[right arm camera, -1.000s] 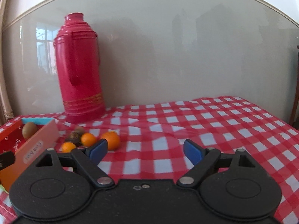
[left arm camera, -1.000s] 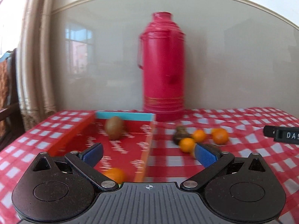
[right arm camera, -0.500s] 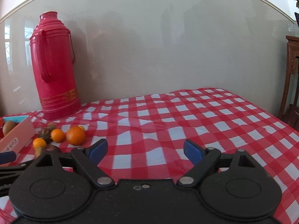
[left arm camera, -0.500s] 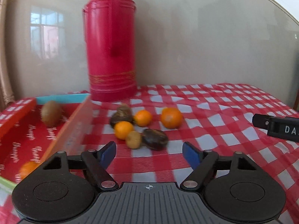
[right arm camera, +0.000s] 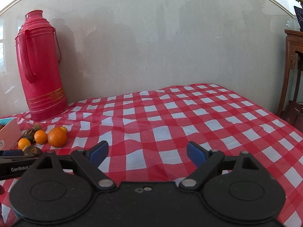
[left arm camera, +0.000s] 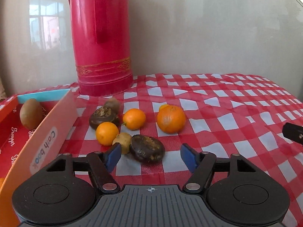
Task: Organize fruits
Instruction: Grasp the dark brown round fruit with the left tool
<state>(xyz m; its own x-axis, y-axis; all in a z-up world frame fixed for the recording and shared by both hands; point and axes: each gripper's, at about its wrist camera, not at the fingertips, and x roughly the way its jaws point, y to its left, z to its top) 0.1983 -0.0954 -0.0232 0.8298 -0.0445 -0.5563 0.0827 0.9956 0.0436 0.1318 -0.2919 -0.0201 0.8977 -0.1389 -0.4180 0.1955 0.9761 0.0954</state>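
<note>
Glossy red thermos point(left arm camera: 102, 37), wrinkled checked tablecloth point(left arm camera: 217, 117), round oranges point(left arm camera: 171, 119)

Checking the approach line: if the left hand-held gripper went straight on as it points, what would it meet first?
Probably the dark brown flattened fruit, lying just ahead of the left hand-held gripper, slightly left of centre; its jaws have just been closing, nothing between them yet.
</note>
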